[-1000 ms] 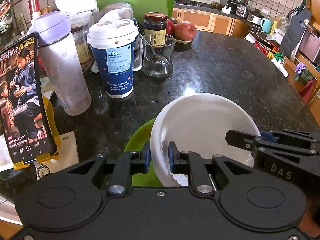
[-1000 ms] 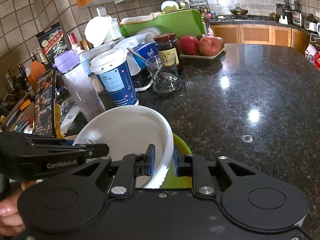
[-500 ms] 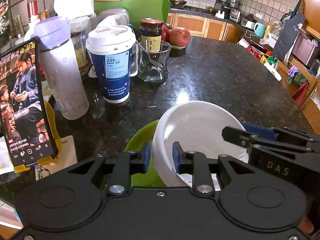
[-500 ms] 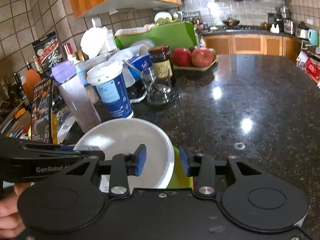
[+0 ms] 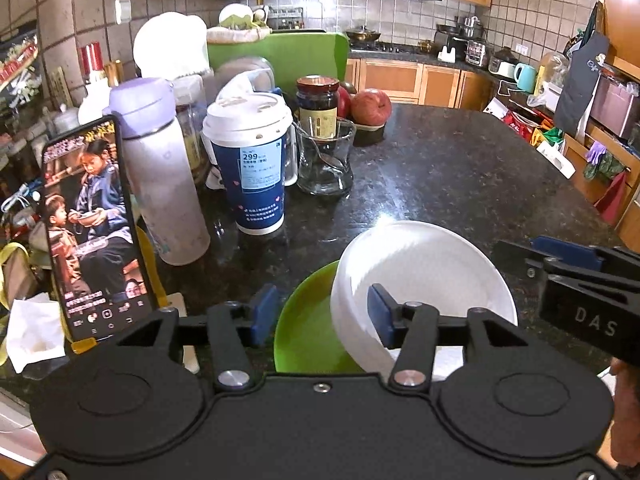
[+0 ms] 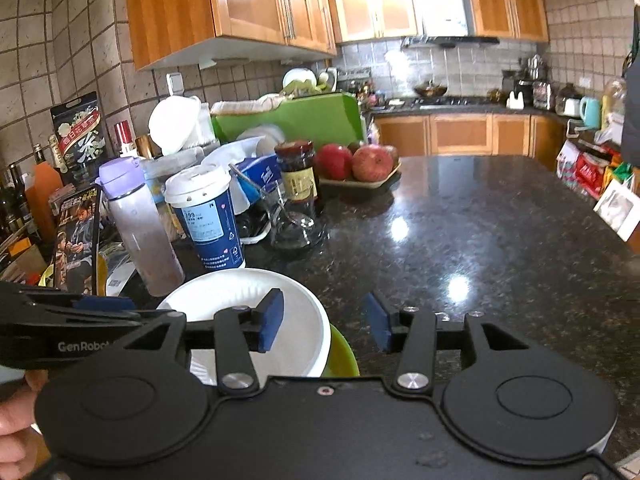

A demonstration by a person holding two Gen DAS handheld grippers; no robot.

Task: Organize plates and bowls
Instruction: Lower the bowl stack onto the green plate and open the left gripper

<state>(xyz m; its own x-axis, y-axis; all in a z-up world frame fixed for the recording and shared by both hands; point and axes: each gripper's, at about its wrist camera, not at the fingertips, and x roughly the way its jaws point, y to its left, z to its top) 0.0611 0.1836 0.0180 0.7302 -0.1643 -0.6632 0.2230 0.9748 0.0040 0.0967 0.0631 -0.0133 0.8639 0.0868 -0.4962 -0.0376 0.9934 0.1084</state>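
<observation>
On the dark granite counter [image 5: 460, 168], a white bowl [image 5: 420, 276] is being seen resting, tilted, inside a green bowl [image 5: 308, 332], so that one piece of nesting is being judged as done. No other plates or bowls waiting to be sorted are being shown near the pair (a white stack behind the clutter is too far off to identify), so what is left cannot be told.

The left gripper [image 5: 318, 312] is being held low and level over the near rim of the two bowls, its blue pads spread wide apart and clamped on nothing. The right gripper [image 6: 326, 322] is being held just beside the bowls, likewise spread and empty, one pad hanging over the white bowl [image 6: 248, 304] and the other over bare counter. A paper cup [image 5: 252, 164], a purple-capped bottle [image 5: 156, 176] and a propped phone [image 5: 90, 232] are being left standing behind.
</observation>
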